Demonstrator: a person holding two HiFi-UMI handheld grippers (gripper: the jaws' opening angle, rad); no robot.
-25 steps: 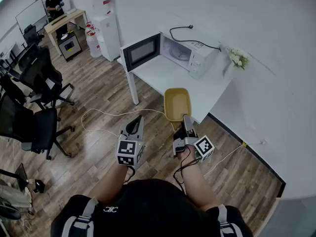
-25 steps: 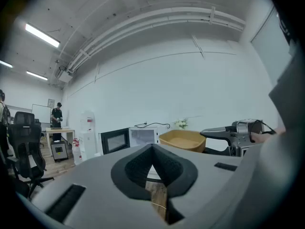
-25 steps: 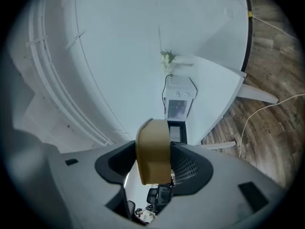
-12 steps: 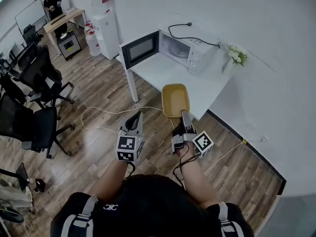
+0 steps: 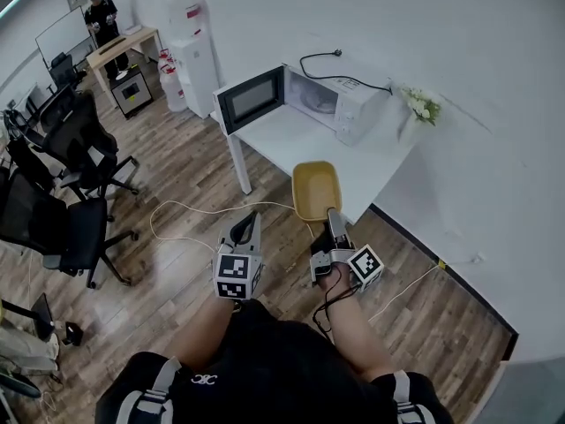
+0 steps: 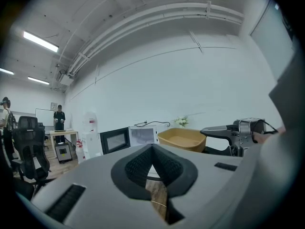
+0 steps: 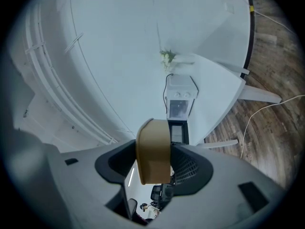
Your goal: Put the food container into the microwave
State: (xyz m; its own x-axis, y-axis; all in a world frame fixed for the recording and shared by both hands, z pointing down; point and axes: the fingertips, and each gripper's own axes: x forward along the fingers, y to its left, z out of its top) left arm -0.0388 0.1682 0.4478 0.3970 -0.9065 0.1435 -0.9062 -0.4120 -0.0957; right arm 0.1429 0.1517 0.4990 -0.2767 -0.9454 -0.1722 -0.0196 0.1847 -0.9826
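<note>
The left tool [image 5: 249, 225] hangs with jaws together, holding nothing. Just beside it, the right tool [image 5: 333, 215] is clamped on the rim of the yellow food container [image 5: 316, 188], held in the air near the white table [image 5: 362, 170], well apart from the open microwave [image 5: 340, 100]

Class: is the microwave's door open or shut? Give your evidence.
Open. In the head view the door of the microwave stands swung out sideways, exposing the pale cavity.
</note>
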